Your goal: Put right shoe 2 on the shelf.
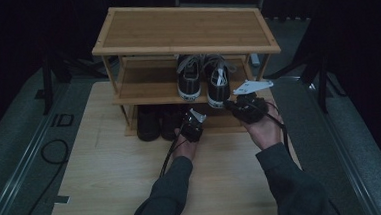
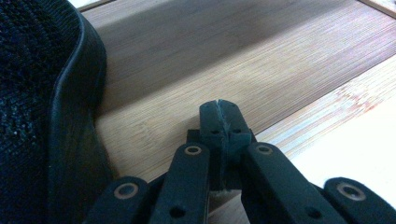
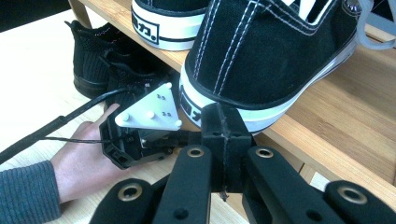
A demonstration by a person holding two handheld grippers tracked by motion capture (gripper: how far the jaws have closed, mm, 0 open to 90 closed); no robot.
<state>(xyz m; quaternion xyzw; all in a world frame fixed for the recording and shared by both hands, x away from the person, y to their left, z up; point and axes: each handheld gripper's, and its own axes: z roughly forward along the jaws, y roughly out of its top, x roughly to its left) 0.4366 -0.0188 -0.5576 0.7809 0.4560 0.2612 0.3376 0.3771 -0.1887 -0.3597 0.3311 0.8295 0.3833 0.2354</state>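
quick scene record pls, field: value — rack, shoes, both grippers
rack: three-tier wooden rack on a table
middle shelf: pair of black-and-white sneakers, heels toward the person
bottom shelf: pair of black shoes, left part
left gripper: jaws shut, empty, low at the bottom shelf beside a black shoe
right gripper: jaws shut, empty, just in front of the right sneaker's heel; contact unclear
top shelf: bare
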